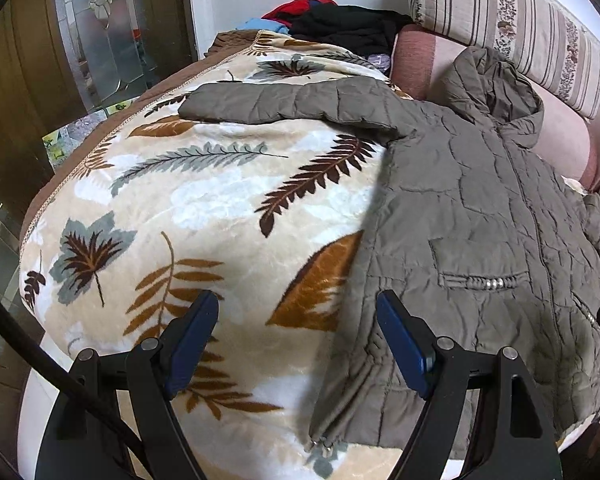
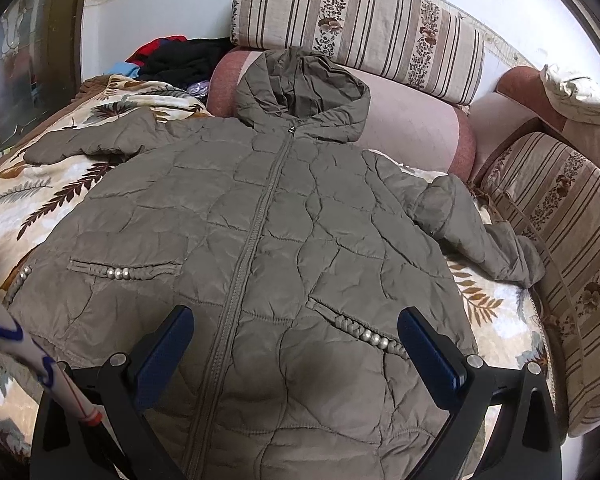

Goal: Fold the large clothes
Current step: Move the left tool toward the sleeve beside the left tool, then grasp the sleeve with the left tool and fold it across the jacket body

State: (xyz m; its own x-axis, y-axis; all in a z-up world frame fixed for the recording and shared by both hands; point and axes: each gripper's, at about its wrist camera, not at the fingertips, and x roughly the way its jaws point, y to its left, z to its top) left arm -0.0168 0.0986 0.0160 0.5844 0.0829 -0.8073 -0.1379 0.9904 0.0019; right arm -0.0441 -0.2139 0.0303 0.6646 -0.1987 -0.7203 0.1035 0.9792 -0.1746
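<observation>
An olive-grey quilted hooded jacket [image 2: 283, 220] lies flat, front up and zipped, on a leaf-print blanket [image 1: 203, 200]. Its hood [image 2: 304, 92] rests against a pink bolster. One sleeve [image 1: 283, 102] stretches straight out to the left; the other sleeve [image 2: 476, 228] lies bent at the right. My left gripper [image 1: 297, 308] is open and empty above the jacket's lower left hem edge [image 1: 340, 408]. My right gripper [image 2: 295, 324] is open and empty above the jacket's lower front, straddling the zipper and the right pocket [image 2: 360, 328].
A pink bolster [image 2: 412, 128] and striped cushions [image 2: 360, 24] line the back and right side [image 2: 572, 248]. A pile of black, red and blue clothes [image 1: 336, 24] sits at the far end. A dark wooden cabinet with glass [image 1: 99, 32] stands to the left.
</observation>
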